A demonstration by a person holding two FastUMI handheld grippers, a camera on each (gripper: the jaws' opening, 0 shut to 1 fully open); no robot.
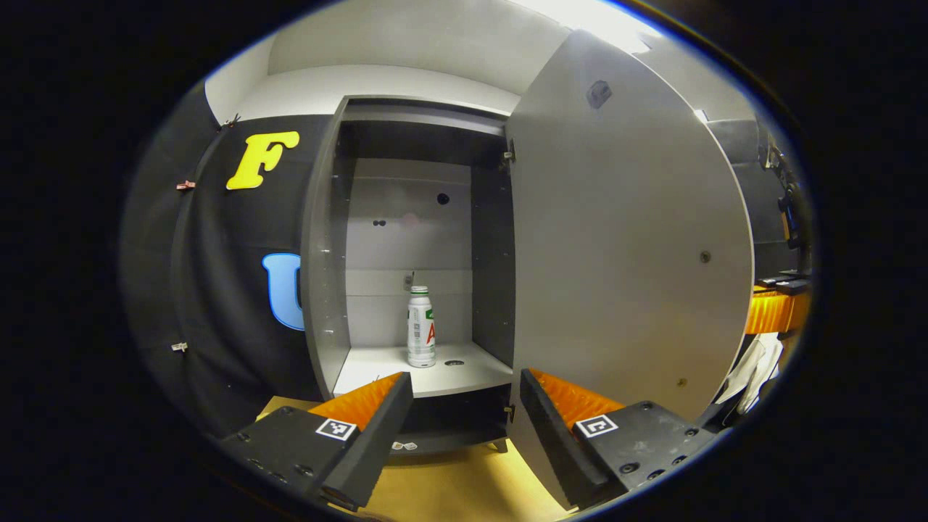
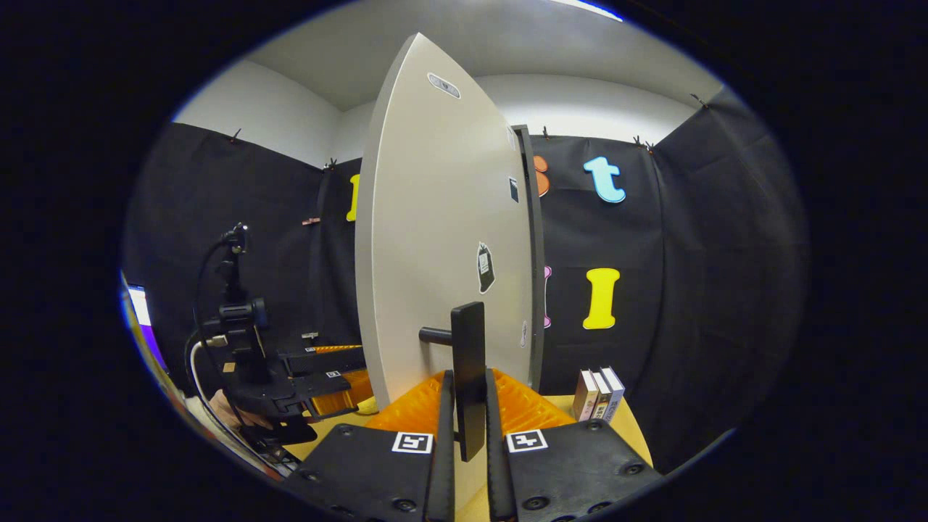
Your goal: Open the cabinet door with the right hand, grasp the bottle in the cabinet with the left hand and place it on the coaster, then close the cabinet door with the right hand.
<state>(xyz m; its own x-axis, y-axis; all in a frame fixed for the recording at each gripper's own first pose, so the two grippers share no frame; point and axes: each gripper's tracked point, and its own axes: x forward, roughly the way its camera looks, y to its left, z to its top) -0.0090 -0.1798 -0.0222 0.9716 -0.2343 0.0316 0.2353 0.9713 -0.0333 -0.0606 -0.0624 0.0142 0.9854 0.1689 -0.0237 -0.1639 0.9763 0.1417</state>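
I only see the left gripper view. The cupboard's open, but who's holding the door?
Observer: The right tongs are shut on the door handle, a dark bar on the door's outer face.
Operator: Is there stuff behind the door?
Observer: Yes, three small books stand on the table past the door's edge.
Operator: Are my tongs visible from over there?
Observer: Yes, the left tongs show left of the door, with a hand under them.
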